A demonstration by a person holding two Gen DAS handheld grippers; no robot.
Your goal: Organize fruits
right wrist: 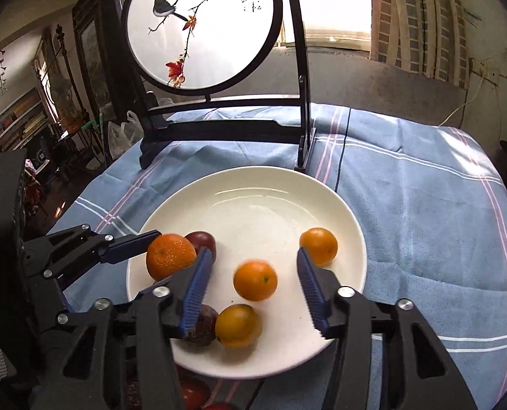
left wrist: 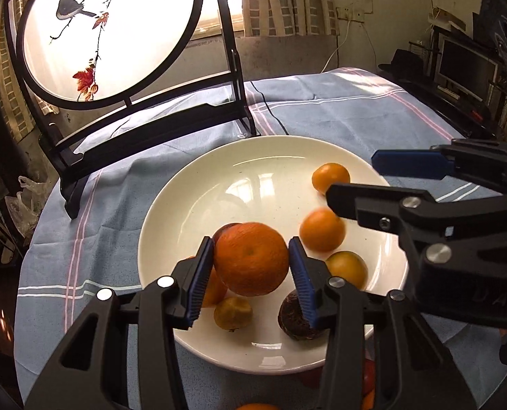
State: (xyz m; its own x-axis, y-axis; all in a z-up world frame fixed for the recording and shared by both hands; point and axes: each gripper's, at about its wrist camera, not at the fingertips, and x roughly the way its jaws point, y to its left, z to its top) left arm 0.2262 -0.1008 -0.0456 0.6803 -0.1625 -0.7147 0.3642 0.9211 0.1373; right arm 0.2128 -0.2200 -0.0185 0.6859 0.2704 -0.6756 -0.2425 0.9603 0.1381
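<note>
A white plate lies on the blue cloth and shows in the right wrist view too. My left gripper is shut on a large orange and holds it just above the plate; the same orange shows in the right wrist view. My right gripper is open over the plate, and a small orange, blurred, sits between its fingers without touching them. Other small oranges and dark round fruits lie in the plate.
A round painted screen on a black stand stands just behind the plate. Red fruits lie on the cloth at the plate's near edge. The blue striped cloth spreads to the right.
</note>
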